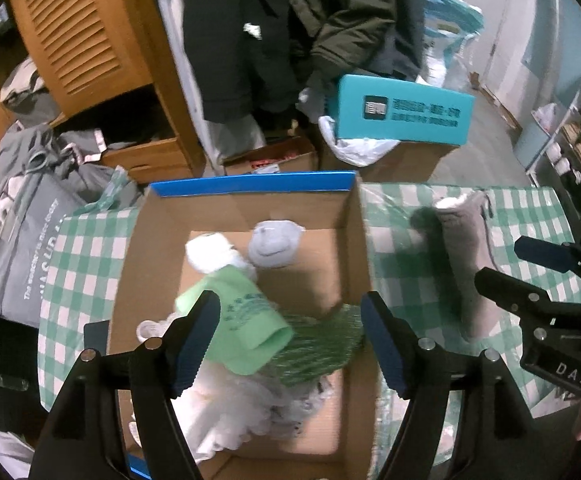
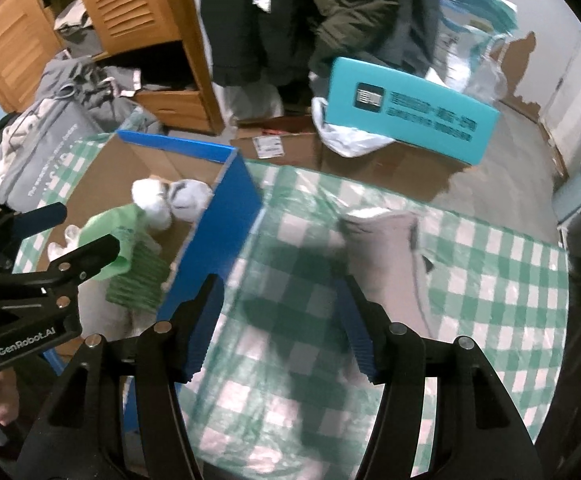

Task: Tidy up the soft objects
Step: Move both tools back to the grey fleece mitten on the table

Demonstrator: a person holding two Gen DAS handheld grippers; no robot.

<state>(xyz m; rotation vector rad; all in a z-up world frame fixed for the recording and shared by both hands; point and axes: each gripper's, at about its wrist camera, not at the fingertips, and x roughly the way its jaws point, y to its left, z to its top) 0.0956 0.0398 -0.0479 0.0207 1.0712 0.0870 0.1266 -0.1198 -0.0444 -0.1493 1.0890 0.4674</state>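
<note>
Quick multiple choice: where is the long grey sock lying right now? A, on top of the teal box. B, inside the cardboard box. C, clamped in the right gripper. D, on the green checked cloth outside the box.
D: the grey sock lies flat on the green checked cloth, outside the cardboard box, ahead of the open right gripper.

Cluttered home bedroom: louvred wardrobe upper left, hung coats top centre, checked cloth below.
</note>
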